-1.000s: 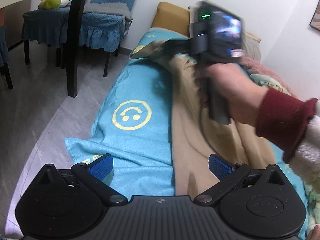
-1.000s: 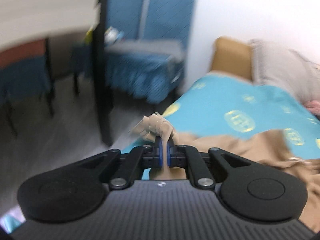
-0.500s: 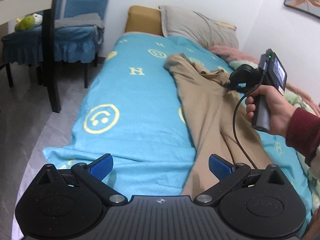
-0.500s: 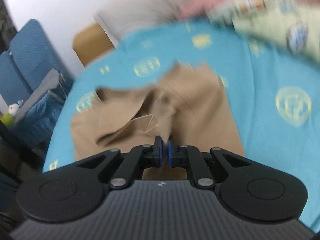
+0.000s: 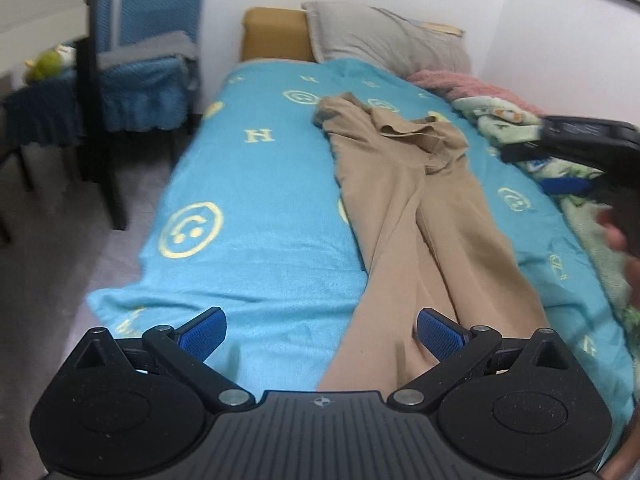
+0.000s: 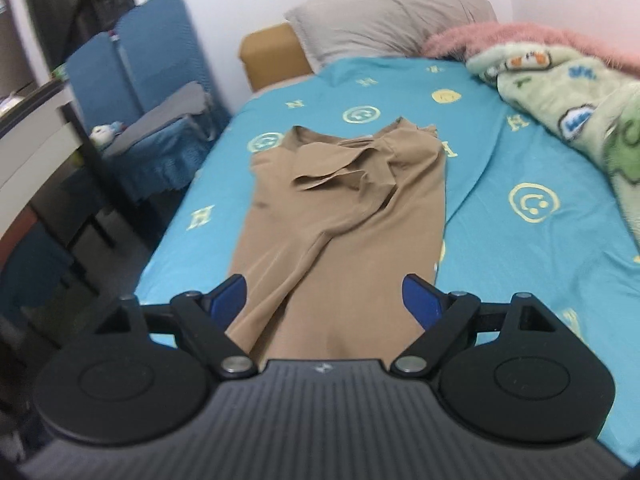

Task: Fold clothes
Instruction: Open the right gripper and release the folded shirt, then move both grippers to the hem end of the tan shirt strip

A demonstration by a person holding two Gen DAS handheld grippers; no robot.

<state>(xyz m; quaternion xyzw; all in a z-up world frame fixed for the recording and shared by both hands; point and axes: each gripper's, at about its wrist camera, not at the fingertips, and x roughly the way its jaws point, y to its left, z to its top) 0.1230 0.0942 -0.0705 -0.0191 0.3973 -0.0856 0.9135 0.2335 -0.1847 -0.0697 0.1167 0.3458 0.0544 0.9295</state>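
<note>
Left wrist view: left gripper (image 5: 322, 332) released, empty, above the bed's foot end. Tan trousers (image 5: 416, 208) lie lengthwise on the turquoise bed cover (image 5: 248, 184), waistband rumpled toward the pillow (image 5: 384, 40). Right gripper's body (image 5: 580, 140) blurred, cut off at frame edge.

Right wrist view: right gripper (image 6: 326, 300) jaws have just been opening, nothing clamped; trousers below.

Risk: the bunched waistband could fold in crooked. Hems hidden behind both grippers.

Smooth tan cloth trousers (image 6: 344, 216), fuzzy bedspread (image 5: 256, 184).
</note>
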